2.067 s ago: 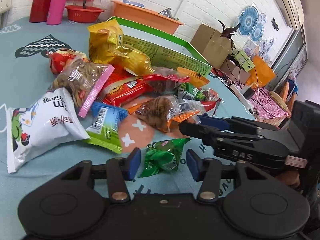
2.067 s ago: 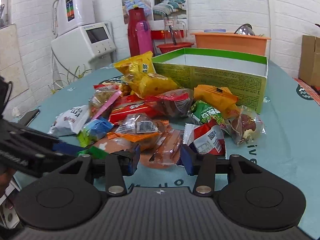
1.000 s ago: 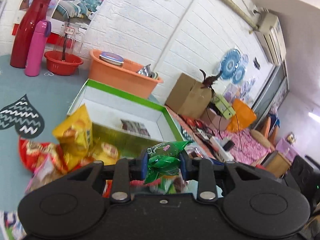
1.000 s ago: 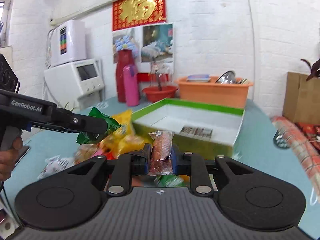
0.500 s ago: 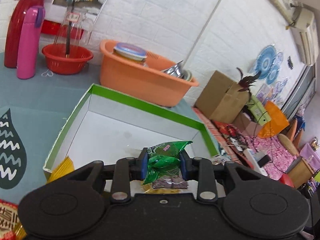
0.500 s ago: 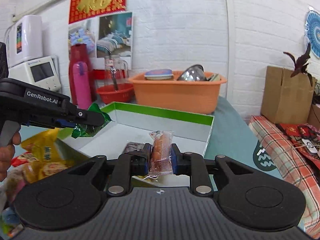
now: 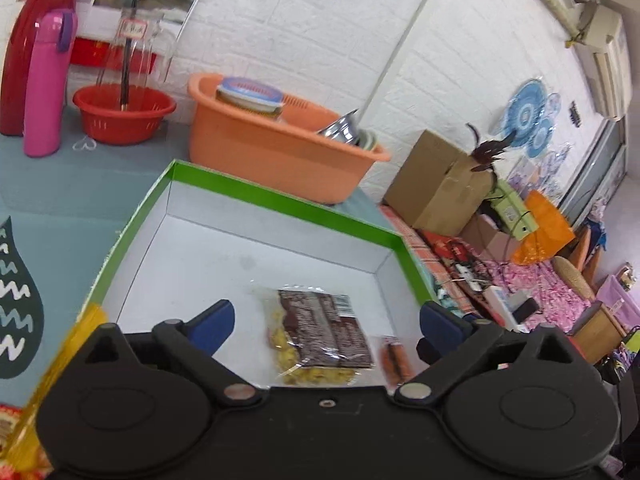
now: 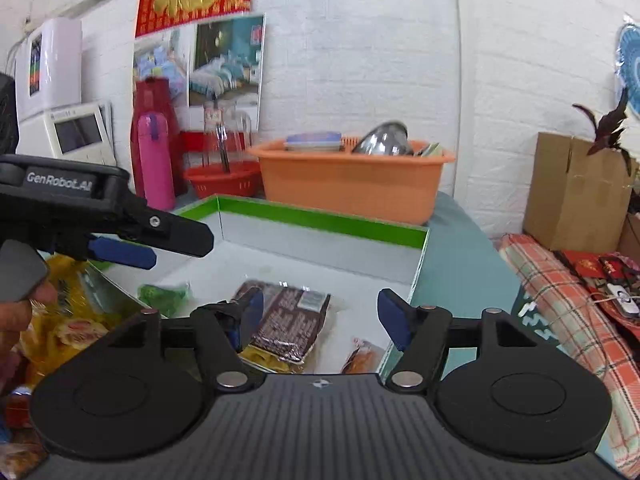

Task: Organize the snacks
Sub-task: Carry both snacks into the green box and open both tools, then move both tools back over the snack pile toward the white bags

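The left gripper (image 7: 324, 326) and right gripper (image 8: 318, 314) hang over the green-rimmed white cardboard box (image 7: 280, 200), jaws opening, nothing between them. The far half of the box floor is bare. Inside lie a brown-labelled clear snack packet (image 7: 320, 330), a green wrapped snack (image 8: 164, 296) and a small orange sausage packet (image 8: 360, 356).

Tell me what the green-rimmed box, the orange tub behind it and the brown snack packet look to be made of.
Green-rimmed box: probably printed cardboard, with thin flat walls, folded corners and a matte white inside.
Orange tub: likely moulded plastic, one smooth piece with a rounded rim.
Brown snack packet: apparently glossy plastic film, clear at the edges and crinkled.
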`<state>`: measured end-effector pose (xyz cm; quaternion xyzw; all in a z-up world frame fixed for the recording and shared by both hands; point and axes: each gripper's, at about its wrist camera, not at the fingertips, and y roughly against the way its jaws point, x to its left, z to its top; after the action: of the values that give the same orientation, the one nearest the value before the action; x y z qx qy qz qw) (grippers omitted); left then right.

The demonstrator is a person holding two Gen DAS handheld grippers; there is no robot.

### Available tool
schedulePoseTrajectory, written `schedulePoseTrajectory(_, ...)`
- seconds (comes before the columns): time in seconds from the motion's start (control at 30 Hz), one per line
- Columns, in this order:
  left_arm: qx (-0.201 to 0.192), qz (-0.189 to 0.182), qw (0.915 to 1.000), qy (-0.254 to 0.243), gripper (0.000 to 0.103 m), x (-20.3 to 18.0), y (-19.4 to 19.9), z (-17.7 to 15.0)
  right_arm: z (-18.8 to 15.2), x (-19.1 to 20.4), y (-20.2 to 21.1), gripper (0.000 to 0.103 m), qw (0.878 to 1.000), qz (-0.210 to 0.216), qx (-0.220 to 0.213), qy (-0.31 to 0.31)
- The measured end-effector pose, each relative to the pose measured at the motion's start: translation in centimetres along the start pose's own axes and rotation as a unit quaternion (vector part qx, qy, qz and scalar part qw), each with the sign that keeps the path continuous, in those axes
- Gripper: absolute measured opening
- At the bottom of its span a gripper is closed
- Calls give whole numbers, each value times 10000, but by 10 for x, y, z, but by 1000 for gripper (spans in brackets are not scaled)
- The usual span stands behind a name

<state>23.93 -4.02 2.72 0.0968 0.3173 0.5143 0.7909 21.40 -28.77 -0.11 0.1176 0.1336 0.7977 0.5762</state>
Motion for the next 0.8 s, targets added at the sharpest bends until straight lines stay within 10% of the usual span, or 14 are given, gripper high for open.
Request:
schedulePoseTrajectory(0.37, -713, 242, 9971, -139, 103, -18, 123, -46, 5, 30, 114, 103, 9951, 183, -967, -103)
schedulePoseTrajectory(0.8, -240, 775, 9958, 430, 103, 26, 185, -141, -45, 89, 128, 103, 9951, 954, -142, -213)
